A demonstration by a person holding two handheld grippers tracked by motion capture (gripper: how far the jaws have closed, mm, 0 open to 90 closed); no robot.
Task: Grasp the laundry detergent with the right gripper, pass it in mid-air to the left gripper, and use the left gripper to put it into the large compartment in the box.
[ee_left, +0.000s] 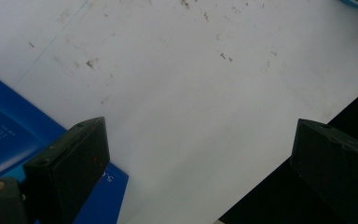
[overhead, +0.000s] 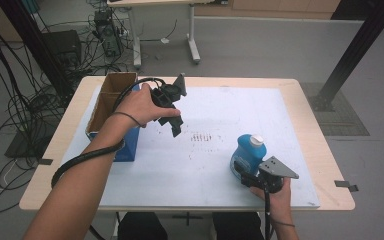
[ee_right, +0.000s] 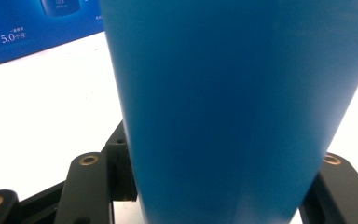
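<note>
High view: we see the right gripper (overhead: 244,172) clamped low on the upright blue bottle (overhead: 248,151), steadying it; left of the bottle, the left gripper (overhead: 174,121) hovers open.

Blue bottle (overhead: 250,150), white cap, upright on table's near right, clamped between jaws.

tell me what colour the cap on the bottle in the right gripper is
White, on the blue bottle that the right gripper grips; the cap shows best in the high view.
</note>
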